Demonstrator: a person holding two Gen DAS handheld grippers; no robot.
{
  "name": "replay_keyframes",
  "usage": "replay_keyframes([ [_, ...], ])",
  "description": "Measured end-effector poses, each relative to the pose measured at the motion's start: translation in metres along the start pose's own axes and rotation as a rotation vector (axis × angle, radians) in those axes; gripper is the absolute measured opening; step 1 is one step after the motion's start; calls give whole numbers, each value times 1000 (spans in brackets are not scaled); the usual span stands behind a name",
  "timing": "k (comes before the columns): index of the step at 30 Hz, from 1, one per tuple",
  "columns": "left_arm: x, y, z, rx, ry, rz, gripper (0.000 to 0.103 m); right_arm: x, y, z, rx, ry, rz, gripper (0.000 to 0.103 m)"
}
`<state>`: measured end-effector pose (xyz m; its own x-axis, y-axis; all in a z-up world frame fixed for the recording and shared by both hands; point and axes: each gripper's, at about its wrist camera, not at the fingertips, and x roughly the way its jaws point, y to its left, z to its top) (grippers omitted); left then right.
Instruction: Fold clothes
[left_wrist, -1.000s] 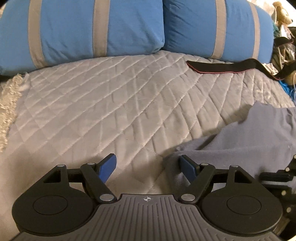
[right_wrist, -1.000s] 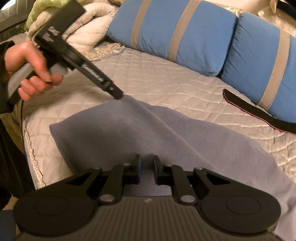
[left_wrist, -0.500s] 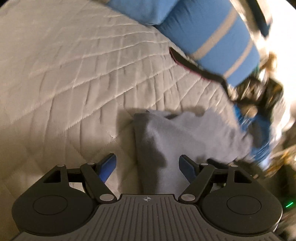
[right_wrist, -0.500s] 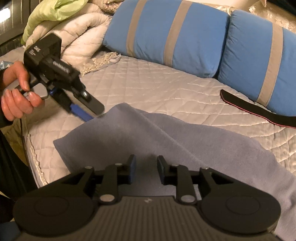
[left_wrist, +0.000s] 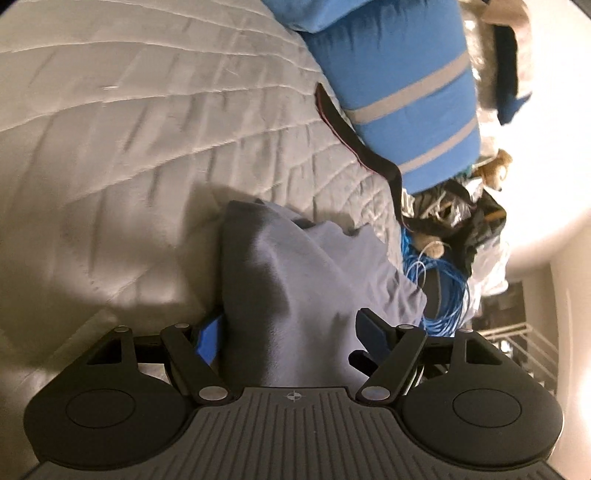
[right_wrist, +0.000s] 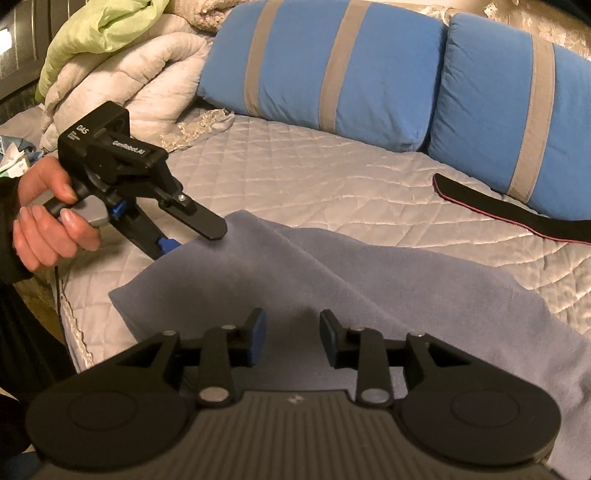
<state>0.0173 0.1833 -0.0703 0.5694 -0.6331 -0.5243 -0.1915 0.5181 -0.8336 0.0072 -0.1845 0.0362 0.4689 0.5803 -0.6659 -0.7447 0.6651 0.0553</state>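
A grey-blue cloth lies in a loose fold on the quilted bed. At its left edge a hand holds my left gripper, tilted on its side. One finger is above the edge and the blue-padded one below it. In the left wrist view the cloth runs between the wide-set fingers of the left gripper, and the pads do not press on it. My right gripper hovers low over the near side of the cloth. Its jaws are opening, with only flat fabric below the gap.
Two blue pillows with grey stripes line the far side of the bed. A black strap lies in front of them. A bunched white duvet sits at the far left. Blue cable coils and clutter lie beside the bed.
The left gripper rolled onto its side and sank to the cloth's left edge, which now sits between its jaws. The right gripper's jaws spread from nearly shut.
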Motion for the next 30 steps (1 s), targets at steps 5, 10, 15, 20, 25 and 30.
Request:
replay_keyframes([
  [5,-1,6,0,-11,1,-7,51,2,1,0,-3,0,-3,58],
  [10,-2,9,-1,-24,0,70,21,6,-1,-2,-5,14,-10,59],
  [15,-3,-13,-3,78,-30,167,16,6,-7,-3,7,17,-11,66],
  [20,-11,-42,-7,217,-75,246,14,7,-14,-7,10,37,-9,69],
  [25,-32,-57,-4,277,-77,326,14,-4,-22,-5,16,-4,-14,75],
  [30,-61,-58,-3,264,-95,467,14,-15,-31,-2,45,-44,-34,77],
])
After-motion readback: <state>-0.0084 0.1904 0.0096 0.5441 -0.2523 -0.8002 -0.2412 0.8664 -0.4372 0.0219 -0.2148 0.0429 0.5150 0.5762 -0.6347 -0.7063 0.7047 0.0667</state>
